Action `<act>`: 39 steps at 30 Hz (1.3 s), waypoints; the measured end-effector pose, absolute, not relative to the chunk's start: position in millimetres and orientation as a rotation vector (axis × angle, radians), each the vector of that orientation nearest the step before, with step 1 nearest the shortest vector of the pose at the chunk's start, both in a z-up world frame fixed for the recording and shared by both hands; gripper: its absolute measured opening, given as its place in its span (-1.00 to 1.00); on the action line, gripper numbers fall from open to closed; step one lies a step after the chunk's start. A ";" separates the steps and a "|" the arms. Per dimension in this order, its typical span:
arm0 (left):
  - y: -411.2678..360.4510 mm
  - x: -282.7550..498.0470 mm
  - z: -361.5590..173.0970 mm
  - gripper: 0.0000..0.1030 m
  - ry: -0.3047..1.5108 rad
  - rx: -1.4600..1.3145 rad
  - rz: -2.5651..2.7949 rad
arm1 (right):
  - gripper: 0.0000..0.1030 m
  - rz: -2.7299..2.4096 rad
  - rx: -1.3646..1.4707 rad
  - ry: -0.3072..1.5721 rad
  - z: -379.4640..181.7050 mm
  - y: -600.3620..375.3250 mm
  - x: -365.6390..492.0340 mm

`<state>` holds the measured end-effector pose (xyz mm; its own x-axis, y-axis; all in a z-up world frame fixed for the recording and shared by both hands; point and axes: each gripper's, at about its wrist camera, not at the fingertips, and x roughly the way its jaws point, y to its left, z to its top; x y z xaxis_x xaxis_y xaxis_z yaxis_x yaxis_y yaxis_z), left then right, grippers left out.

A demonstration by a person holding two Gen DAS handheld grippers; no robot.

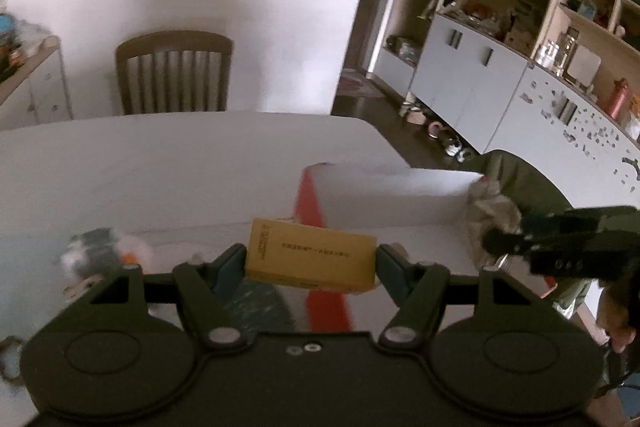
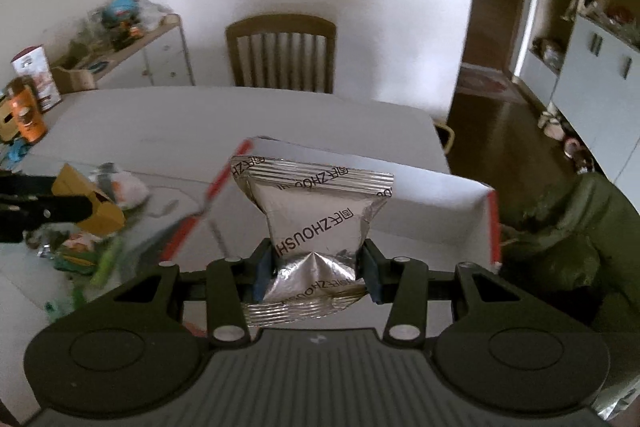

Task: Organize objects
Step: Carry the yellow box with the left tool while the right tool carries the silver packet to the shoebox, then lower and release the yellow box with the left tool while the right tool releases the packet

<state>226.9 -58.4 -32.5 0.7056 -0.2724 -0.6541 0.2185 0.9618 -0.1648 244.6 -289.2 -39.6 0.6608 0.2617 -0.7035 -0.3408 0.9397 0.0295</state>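
One white table (image 2: 248,115), wooden chair (image 2: 281,51) behind, cabinets (image 1: 472,75) right.

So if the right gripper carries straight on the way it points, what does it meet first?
Probably the white box with red edges. The right gripper, shut on the silver foil packet, points at the box's open inside, with nothing visible between; depth is hard to judge.
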 end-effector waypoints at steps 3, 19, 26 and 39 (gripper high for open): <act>-80.0 243.3 -34.0 0.35 0.739 -0.057 -0.281 | -0.13 0.326 -0.097 0.802 -49.0 -304.4 255.4; -167.8 323.5 -77.7 0.35 0.888 0.048 -0.338 | -0.13 0.328 -0.194 0.888 -95.1 -320.0 287.7; -180.6 346.1 -104.5 0.35 0.986 0.054 -0.313 | -0.13 0.355 -0.243 0.957 -114.5 -315.3 295.4; -192.3 369.2 -134.2 0.35 1.113 0.075 -0.275 | -0.13 0.371 -0.311 1.069 -136.7 -302.4 309.4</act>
<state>369.2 -192.3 -134.2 0.4121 -0.1813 -0.8929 0.2561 0.9636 -0.0775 309.4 -302.4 -136.7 0.4302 0.1436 -0.8912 -0.4395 0.8957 -0.0678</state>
